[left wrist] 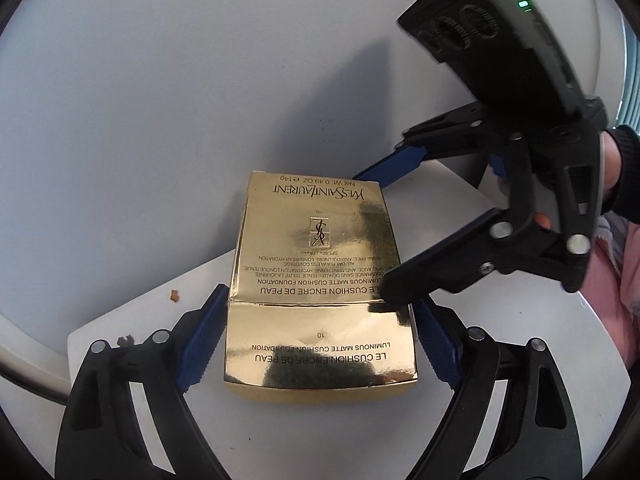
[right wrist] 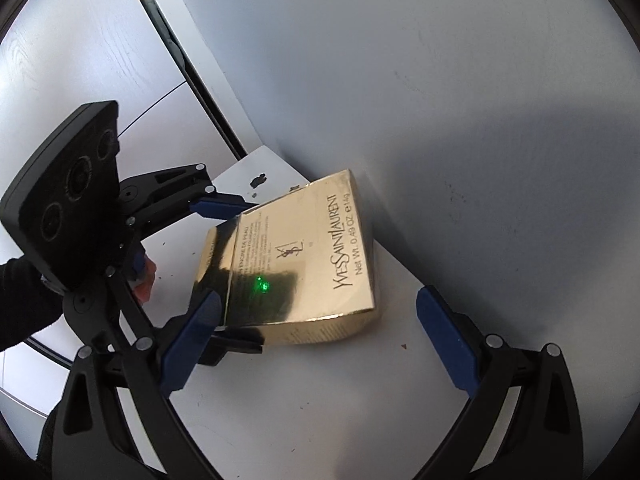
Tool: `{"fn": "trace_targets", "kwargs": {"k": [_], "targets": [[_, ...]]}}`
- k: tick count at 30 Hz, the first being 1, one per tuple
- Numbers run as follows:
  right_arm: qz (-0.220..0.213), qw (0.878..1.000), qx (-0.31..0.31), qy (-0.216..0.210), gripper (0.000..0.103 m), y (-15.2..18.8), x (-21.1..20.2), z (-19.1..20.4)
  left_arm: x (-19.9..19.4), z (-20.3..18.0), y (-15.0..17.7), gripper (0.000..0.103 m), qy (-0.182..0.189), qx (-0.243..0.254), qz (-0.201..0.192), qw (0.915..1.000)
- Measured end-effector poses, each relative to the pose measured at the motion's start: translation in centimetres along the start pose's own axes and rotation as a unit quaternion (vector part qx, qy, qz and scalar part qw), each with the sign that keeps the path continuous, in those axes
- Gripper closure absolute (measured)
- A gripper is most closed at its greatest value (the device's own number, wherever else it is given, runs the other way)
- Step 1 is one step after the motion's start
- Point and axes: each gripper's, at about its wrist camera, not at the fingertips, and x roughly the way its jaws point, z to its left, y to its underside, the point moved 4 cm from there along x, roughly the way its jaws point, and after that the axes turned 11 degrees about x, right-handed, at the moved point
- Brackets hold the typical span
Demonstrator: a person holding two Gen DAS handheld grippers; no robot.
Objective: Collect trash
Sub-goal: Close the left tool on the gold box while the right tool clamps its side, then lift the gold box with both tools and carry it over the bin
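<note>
Box: a shiny gold box (left wrist: pixel 316 280) is lying flat on the white table (left wrist: pixel 520 340), against the wall.
Feel: judged light, stiff, slippery, easily dented.
Hold: best taken by its two long sides.
Left tongs (left wrist: pixel 316 344): spread around the box, barely touching, not squeezing.
Right tongs (right wrist: pixel 320 344): spread wide, holding nothing.

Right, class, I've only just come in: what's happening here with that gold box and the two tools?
A person holds a tool in each hand over a white surface, collecting trash. The gold box lies against the wall. The left tool straddles the box's near end, one blue finger on each side; whether the pads press it cannot be told. The right tool comes in from the side, wide open, one finger at the box's edge. The box rests on the surface, not yet lifted. A few crumbs lie nearby.
</note>
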Motion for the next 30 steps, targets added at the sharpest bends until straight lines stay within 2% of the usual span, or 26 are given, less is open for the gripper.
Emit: {"fn": "trace_targets", "kwargs": {"k": [7, 13, 14, 15, 16, 21, 30], "targets": [[0.027, 0.998, 0.044, -0.047, 0.008, -0.7, 0.1, -0.2, -1.1, -1.6, -0.1, 0.019, 0.012, 0.009, -0.009, 0.9998], [0.043, 0.997, 0.037, -0.045, 0.008, -0.8, 0.8, 0.9, -2.0, -1.5, 0.2, 0.019, 0.011, 0.007, -0.024, 0.9996], [0.042, 0.998, 0.037, -0.043, 0.009, -0.8, 0.8, 1.1, -2.1, -1.6, 0.1, 0.019, 0.009, 0.009, -0.024, 0.9996], [0.043, 0.997, 0.037, -0.048, 0.018, -0.7, 0.8, 1.3, -2.3, -1.6, 0.0, 0.019, 0.009, 0.008, -0.023, 0.9997], [0.041, 0.997, 0.038, -0.053, 0.019, -0.7, 0.7, 1.5, -2.4, -1.8, -0.8, 0.019, 0.009, 0.008, -0.021, 0.9997], [0.033, 0.997, 0.037, -0.053, 0.028, -0.9, 0.3, 2.3, -4.0, -2.1, -0.5, 0.019, 0.003, 0.009, -0.017, 0.9998], [0.024, 0.997, 0.013, -0.071, 0.031, -1.1, -2.6, 5.4, -8.3, -2.8, -0.1, 0.019, -0.024, 0.009, -0.017, 0.9995]]}}
